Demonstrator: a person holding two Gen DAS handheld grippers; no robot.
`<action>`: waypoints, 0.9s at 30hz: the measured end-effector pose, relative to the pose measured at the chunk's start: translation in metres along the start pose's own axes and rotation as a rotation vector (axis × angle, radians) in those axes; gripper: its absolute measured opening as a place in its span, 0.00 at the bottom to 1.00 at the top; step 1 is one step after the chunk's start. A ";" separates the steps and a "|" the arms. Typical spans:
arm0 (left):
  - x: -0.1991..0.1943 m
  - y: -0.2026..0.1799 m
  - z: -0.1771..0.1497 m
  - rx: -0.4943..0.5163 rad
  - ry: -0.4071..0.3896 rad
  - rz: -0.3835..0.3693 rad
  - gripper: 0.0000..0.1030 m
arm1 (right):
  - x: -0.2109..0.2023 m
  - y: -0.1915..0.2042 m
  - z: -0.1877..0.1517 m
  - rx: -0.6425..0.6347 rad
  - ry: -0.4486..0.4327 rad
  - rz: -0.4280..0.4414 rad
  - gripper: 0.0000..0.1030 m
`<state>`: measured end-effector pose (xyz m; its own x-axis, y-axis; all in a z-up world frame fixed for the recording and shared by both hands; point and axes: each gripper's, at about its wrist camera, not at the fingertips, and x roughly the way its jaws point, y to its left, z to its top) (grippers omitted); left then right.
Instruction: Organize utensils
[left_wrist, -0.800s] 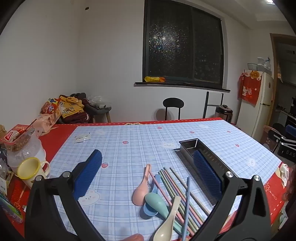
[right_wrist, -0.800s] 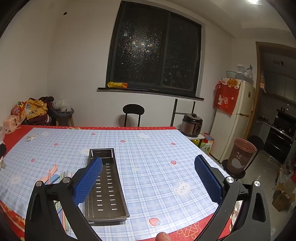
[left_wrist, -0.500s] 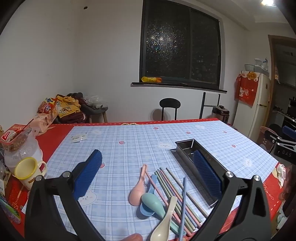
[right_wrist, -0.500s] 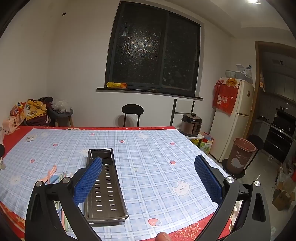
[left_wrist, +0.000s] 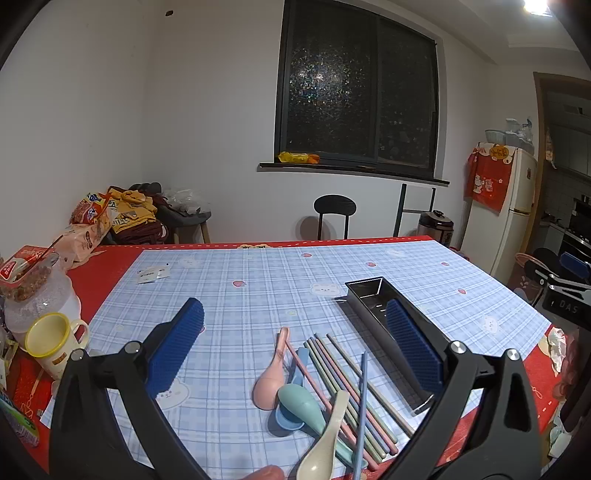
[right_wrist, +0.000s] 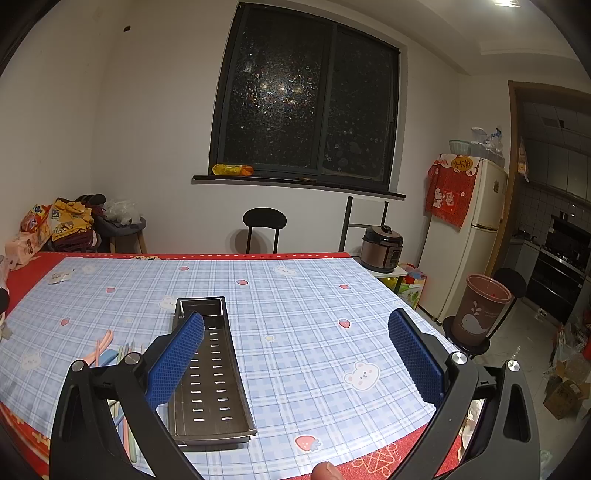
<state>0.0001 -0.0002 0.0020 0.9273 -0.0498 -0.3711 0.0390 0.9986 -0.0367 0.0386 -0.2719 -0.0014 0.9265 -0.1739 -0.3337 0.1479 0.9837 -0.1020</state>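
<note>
Both tools are up above the table (left_wrist: 258, 295), and both are spread wide with nothing between their blue pads. The left tool (left_wrist: 295, 343) looks down on the utensil pile near the front edge: a pink spoon (left_wrist: 271, 376) lies on the left, a teal spoon (left_wrist: 301, 404) sits over a blue spoon (left_wrist: 295, 373), and a cream spoon (left_wrist: 325, 443) lies nearest the camera. Just right of them is a fan of chopsticks (left_wrist: 347, 384) in pink, green and grey, lying roughly side by side, with one blue chopstick (left_wrist: 360, 406) crossing on top of them. Right of the chopsticks sits the metal tray (left_wrist: 365, 291), long and narrow, partly hidden behind the left tool's right pad. Over on the far left, a yellow cup (left_wrist: 53, 339) stands beside a plastic jar (left_wrist: 33, 295) on the red cloth. Now the right tool (right_wrist: 295, 354): it hovers over the checked cover with the tray (right_wrist: 212, 387) under its left pad, slotted bottom showing, nothing in it. The chopsticks (right_wrist: 129, 349) and the pink spoon (right_wrist: 101, 345) peek out left of the tray, mostly hidden by the tool's frame. A thumb tip (right_wrist: 325, 470) shows at the bottom edge.
</note>
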 end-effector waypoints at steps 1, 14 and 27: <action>0.000 0.000 0.000 0.000 0.001 -0.001 0.95 | 0.000 -0.001 -0.001 0.002 0.000 0.000 0.95; 0.002 -0.002 -0.001 -0.001 0.003 -0.012 0.95 | 0.001 -0.002 0.000 0.004 0.003 -0.001 0.95; 0.002 -0.002 -0.001 0.000 0.011 -0.024 0.95 | 0.002 -0.003 -0.002 0.009 0.009 0.006 0.95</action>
<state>0.0013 -0.0022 0.0001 0.9218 -0.0737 -0.3807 0.0610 0.9971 -0.0453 0.0392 -0.2749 -0.0038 0.9242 -0.1688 -0.3426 0.1458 0.9850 -0.0919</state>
